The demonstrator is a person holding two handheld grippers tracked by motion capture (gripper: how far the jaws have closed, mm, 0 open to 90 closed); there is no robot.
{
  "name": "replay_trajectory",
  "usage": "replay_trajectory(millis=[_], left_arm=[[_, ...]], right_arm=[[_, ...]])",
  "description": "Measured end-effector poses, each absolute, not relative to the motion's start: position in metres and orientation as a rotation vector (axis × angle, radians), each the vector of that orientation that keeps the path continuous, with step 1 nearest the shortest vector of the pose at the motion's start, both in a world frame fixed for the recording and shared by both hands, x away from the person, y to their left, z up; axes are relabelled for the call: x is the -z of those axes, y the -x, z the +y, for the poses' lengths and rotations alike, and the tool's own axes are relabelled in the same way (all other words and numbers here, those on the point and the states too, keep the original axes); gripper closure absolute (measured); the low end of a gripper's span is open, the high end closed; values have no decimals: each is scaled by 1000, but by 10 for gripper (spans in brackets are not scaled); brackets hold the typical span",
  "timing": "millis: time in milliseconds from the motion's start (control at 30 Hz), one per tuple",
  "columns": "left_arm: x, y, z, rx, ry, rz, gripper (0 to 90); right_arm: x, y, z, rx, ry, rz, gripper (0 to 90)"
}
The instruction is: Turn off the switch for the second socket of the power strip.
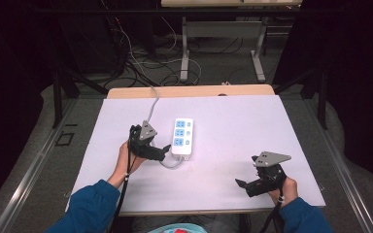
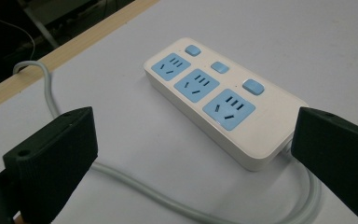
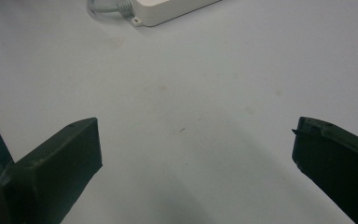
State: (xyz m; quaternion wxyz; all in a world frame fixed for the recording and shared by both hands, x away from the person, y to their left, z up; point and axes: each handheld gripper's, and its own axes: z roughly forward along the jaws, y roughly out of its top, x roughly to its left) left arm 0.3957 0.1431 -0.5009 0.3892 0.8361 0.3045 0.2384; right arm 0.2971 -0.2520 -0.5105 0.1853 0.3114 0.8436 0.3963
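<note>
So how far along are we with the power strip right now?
Early stage, by the look of it. Done: the left gripper sits beside the power strip, jaws open toward its near end. In hand: nothing; the strip lies flat on the white table, its grey cable looping past the left jaw. Left: any grasp or move of the strip. The right gripper waits open, well apart.

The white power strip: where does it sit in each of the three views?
High view: the power strip lies at the table's middle, just right of the left gripper.
Left gripper view: centre, three blue sockets facing up, between the open jaws.
Right gripper view: top edge, one white end showing.
Shared landmark: the grey cable leaving the strip's near end.
</note>
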Motion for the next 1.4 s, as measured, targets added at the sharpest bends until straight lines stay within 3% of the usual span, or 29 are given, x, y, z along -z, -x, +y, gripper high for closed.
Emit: replay_trajectory(millis=[1400], left_arm=[[509,-428,116,-566,-2140,792,1]], right_arm=[[511,-297,-251,-1114,-879,2383,20]])
